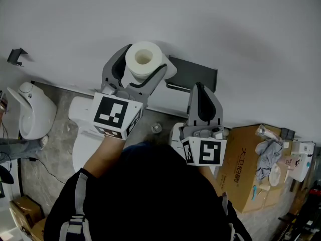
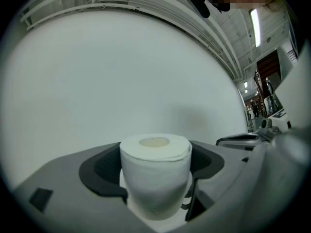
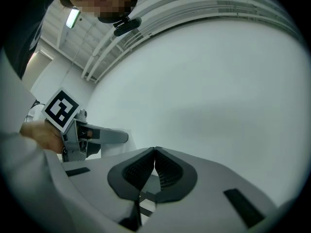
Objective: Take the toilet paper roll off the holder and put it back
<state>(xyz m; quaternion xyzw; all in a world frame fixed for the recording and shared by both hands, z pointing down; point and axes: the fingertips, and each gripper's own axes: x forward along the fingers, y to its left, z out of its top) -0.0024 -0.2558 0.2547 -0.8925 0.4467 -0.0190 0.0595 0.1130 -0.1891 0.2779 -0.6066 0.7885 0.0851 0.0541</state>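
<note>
Dark clothing on our own shoulders fills the bottom of the head view, and both arms reach up from it toward the white wall (image 1: pixel 235 24). Our left hand-held gripper (image 1: pixel 144 60) is clamped on the toilet paper roll (image 1: pixel 142 69), one dark pad pressed against each side of it. The roll is white, thick and nearly full. From the head view its open core faces us. In the left gripper view (image 2: pixel 155 174) the roll (image 2: pixel 154 176) stands on end between the jaws, with a cream cardboard core at the top and the outer sheet sitting slightly loose along the upper right edge.

We see the roll held against the wall at the left end of the dark grey holder (image 1: pixel 195 73); whether it touches the holder we cannot tell. Our right hand-held gripper (image 1: pixel 200 88) points at the holder's lower edge, jaws pressed together with nothing between them, as its own view (image 3: pixel 154 152) confirms.

Below the grippers a white toilet (image 1: pixel 83 134) stands on the grey floor, and a cardboard box (image 1: pixel 243 164) sits toward the right.
</note>
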